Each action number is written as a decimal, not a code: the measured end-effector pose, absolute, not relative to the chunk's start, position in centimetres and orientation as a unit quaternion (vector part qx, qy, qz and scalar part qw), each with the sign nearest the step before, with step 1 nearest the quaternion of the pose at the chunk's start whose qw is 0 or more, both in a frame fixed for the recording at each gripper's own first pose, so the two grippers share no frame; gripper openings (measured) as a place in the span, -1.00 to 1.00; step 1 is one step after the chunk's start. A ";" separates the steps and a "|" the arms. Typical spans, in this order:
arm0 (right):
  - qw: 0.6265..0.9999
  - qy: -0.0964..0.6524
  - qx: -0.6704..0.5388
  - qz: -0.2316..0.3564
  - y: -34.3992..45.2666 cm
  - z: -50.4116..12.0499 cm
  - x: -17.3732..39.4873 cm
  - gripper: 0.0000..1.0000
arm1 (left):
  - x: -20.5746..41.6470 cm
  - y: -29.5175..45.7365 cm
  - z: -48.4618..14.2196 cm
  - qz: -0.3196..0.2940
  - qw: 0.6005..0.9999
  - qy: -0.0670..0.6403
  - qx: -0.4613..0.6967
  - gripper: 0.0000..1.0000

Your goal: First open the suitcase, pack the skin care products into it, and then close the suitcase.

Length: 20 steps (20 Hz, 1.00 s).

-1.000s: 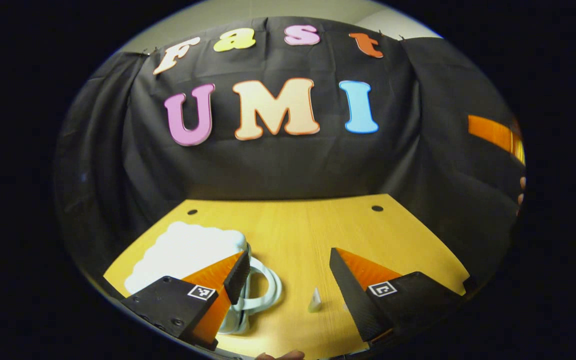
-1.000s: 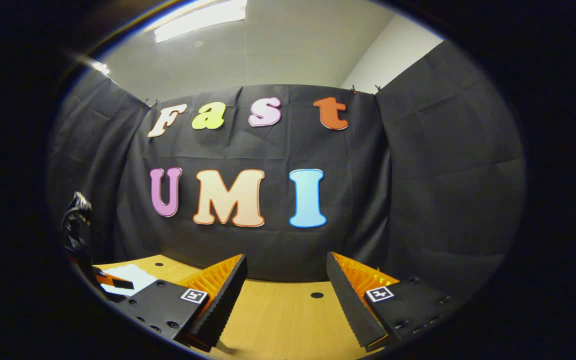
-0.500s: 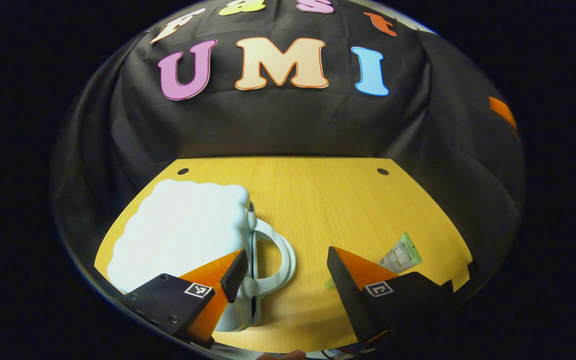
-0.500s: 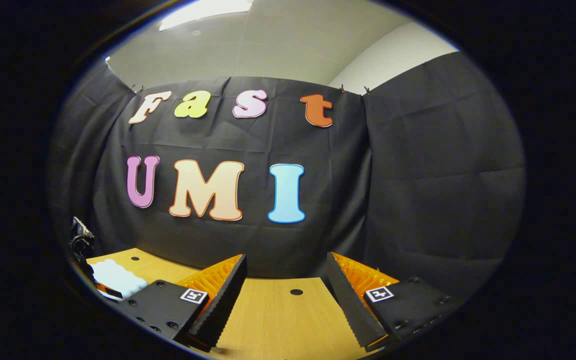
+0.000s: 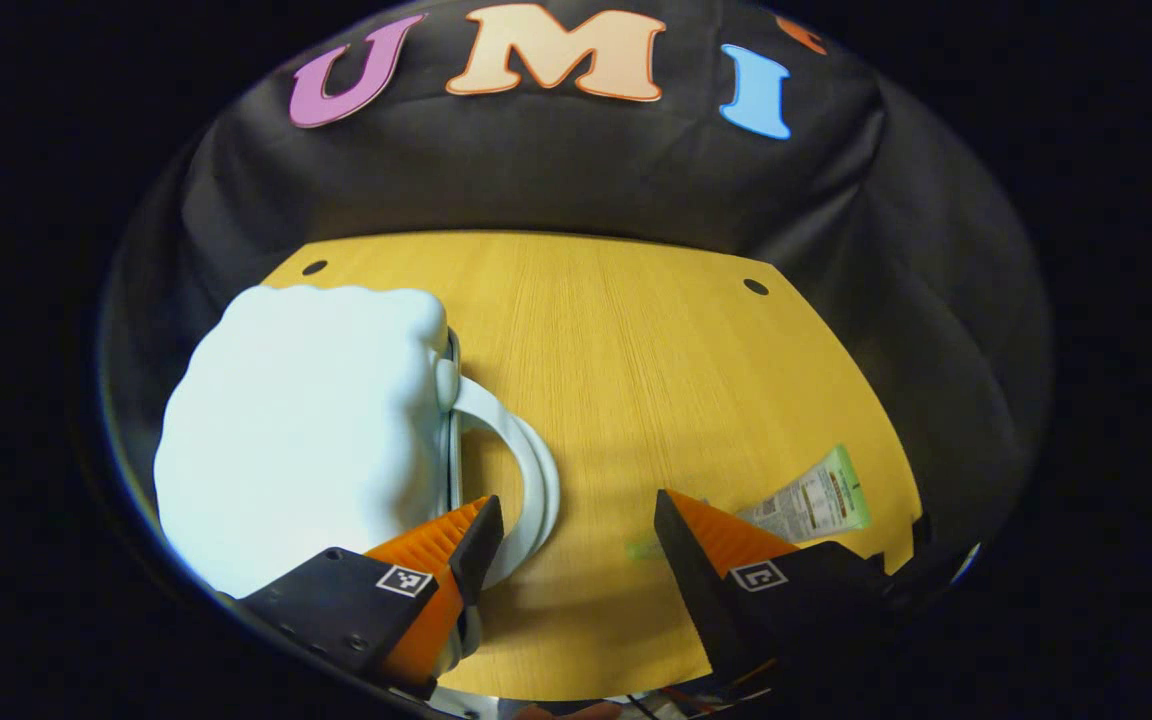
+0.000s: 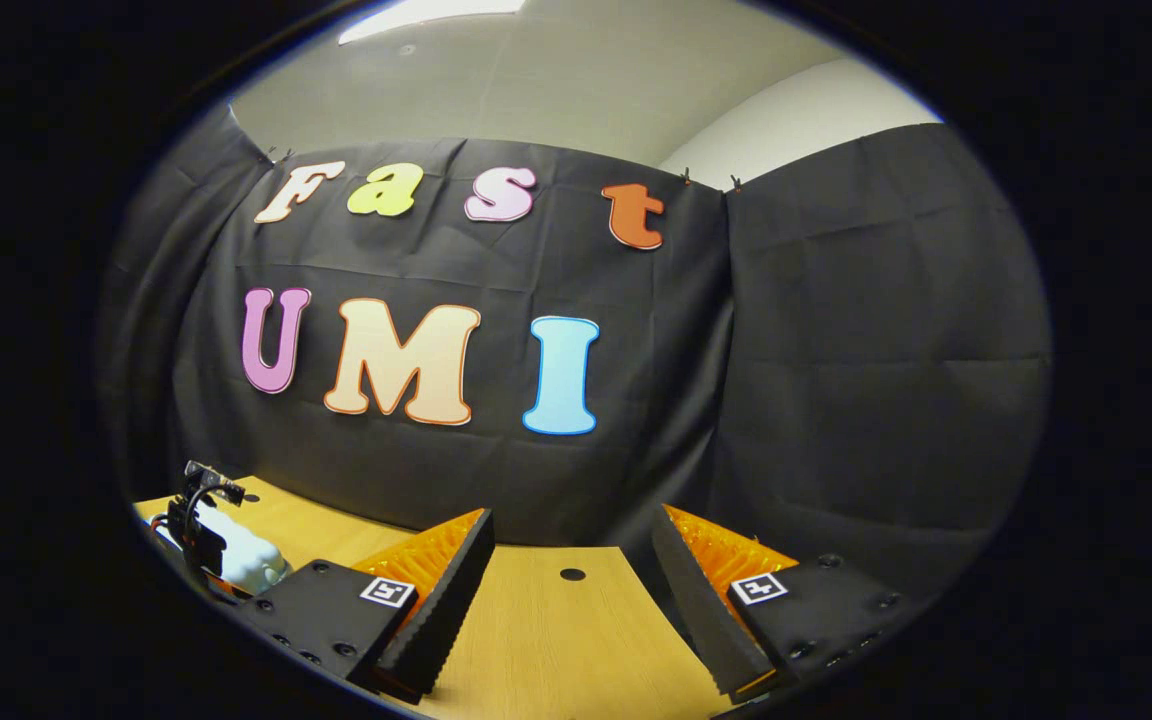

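Suitcase [image 5: 296, 430] closed on wooden table [image 5: 656, 380], handle facing my left gripper [image 5: 569, 535].
Both my grippers spread, holding nothing; skin care tube [image 5: 811, 500] lies flat beside right finger; right gripper [image 6: 569, 590] hovers above table.

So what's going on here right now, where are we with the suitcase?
Early stage, by the look of it. The left gripper is open, low over the wooden table, beside the handle of the small white suitcase, which lies closed. One skin care tube lies on the table past the gripper's other finger, not yet packed. The right gripper is open, holds nothing and is pointed at the booth's back wall.
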State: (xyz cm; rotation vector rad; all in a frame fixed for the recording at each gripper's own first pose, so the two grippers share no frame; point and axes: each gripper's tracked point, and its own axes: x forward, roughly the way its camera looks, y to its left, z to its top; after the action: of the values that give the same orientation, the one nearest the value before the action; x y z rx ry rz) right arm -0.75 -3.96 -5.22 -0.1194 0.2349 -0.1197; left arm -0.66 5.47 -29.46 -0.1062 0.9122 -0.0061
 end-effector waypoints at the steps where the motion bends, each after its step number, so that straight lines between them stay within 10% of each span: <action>1: 0.989 0.117 -0.062 -0.061 -3.9 -5.1 -0.8 0.96 | -0.2 5.5 -29.4 0.002 0.894 0.444 -0.063 0.82; 20: 0.988 0.109 -0.093 -0.058 -4.4 -4.9 -1.0 0.96 | 3.5 6.4 -33.3 0.054 0.833 0.547 -0.070 0.68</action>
State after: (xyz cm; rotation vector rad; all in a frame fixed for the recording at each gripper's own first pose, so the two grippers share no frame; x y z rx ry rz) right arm -1.05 -4.41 -4.94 -0.1861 0.2188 -0.1168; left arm 3.48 6.35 -33.26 -0.1481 1.1590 0.1145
